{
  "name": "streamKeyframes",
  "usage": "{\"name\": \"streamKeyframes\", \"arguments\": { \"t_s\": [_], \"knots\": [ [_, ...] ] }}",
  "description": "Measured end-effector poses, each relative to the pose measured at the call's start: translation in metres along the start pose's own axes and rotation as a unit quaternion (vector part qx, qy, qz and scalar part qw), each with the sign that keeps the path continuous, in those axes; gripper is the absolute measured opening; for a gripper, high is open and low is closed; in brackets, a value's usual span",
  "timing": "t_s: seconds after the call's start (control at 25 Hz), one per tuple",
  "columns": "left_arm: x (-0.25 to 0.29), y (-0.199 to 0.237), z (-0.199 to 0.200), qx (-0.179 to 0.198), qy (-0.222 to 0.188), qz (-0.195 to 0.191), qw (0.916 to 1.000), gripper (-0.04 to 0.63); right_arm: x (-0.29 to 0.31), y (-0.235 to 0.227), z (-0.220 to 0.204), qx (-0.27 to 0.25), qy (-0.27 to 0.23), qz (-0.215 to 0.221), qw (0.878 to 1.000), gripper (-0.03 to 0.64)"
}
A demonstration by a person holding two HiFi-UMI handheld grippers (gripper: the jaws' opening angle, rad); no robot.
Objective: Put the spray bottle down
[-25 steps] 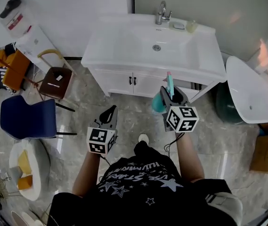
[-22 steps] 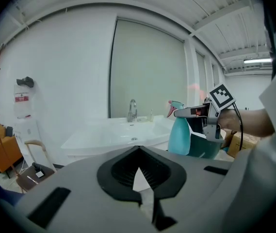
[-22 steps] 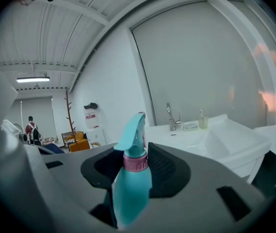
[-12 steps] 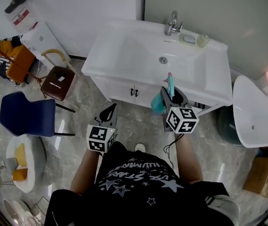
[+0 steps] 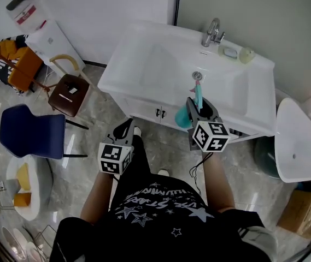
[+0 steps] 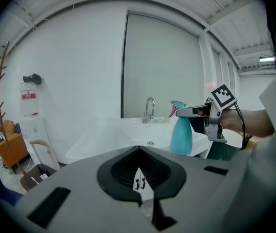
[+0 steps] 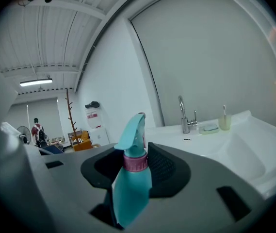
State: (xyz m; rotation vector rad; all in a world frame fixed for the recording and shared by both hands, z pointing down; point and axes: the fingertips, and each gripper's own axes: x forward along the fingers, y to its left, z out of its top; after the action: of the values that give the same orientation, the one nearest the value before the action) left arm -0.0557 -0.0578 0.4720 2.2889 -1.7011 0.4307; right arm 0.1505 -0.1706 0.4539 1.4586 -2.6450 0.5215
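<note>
Stands facing a broad white washbasin cabinet (image 5: 139, 64) on the far side of the scene, with a sunken bowl at its middle and a flat rim all round. Looks like the only raised surface within reach, so probably the landing place.

Holds a gripper out in each hand, short of the cabinet's near edge. Carries the right gripper (image 5: 200, 111) close to level, pinched on the body of the teal spray bottle (image 5: 194, 98) just below its pink collar. Keeps that bottle upright, trigger head above the jaws and nozzle pointing far, presumably so the base can meet a flat spot squarely and stand unaided. Has it in the air at the near rim, right of middle, resting on nothing yet.

Carries the left gripper (image 5: 123, 136) lower and further left, over the floor (image 5: 160, 146) in front of the cabinet doors. Shows its jaws drawn together on nothing, seemingly kept clear of the bottle's path.

Leaves little room at the far right corner, crowded by the faucet (image 5: 212, 33), a soap dish (image 5: 231, 52) and a small cup (image 5: 247, 54). Suggests setting down on the near rim rather than there, or over the drain (image 5: 197, 75), where the sloped bowl might tip the base.
</note>
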Motion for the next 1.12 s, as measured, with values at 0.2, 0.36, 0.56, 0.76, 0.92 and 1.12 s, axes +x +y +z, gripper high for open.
{"name": "streamKeyframes", "arguments": {
  "t_s": [0.2,0.36,0.56,0.76,0.92,1.12],
  "knots": [
    [0.044,0.051,0.020,-0.002,-0.006,-0.003,1.0000,0.015,0.059,0.005,0.012,-0.007,0.004,-0.001,1.000,0.161],
    [0.082,0.102,0.035,-0.006,-0.005,-0.001,1.0000,0.015,0.122,0.013,0.025,-0.009,0.006,-0.002,1.000,0.161],
    [0.132,0.165,0.050,-0.007,0.005,-0.008,0.9999,0.015,0.208,0.025,0.039,-0.004,0.009,-0.009,1.000,0.161],
    [0.178,0.216,0.070,-0.003,0.014,-0.022,0.9997,0.015,0.287,0.033,0.052,0.001,0.015,-0.013,1.000,0.161],
    [0.210,0.255,0.084,-0.002,0.016,-0.030,0.9994,0.015,0.344,0.040,0.062,0.003,0.018,-0.018,1.000,0.161],
    [0.245,0.296,0.092,-0.006,0.023,-0.039,0.9990,0.015,0.409,0.051,0.070,-0.001,0.018,-0.022,1.000,0.161]
  ]
}}
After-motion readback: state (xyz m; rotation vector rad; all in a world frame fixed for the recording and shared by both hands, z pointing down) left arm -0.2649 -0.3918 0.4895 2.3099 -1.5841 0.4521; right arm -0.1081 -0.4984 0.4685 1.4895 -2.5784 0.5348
